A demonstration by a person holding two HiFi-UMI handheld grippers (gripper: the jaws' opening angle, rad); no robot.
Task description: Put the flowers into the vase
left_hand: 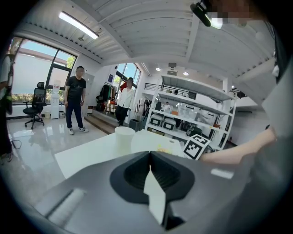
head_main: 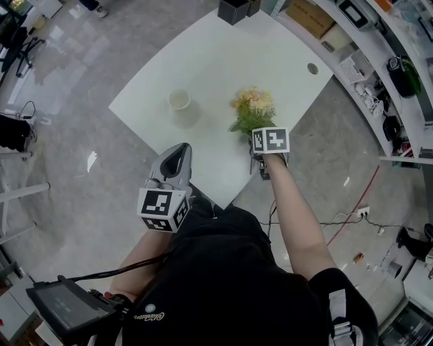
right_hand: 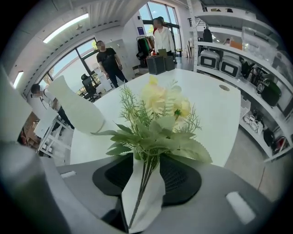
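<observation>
A bunch of pale yellow flowers with green leaves lies on the white table near its right front edge. My right gripper is down at the stem end. In the right gripper view the stems run between its jaws, which stand open around them. The white vase stands upright to the left of the flowers, and it shows at the left of the right gripper view as the vase. My left gripper hangs off the table's front corner, shut and empty, pointing toward the vase.
A black box sits at the table's far edge, and a cable hole is near the right corner. Shelving with boxes and gear runs along the right. Two people stand beyond the table, by an office chair.
</observation>
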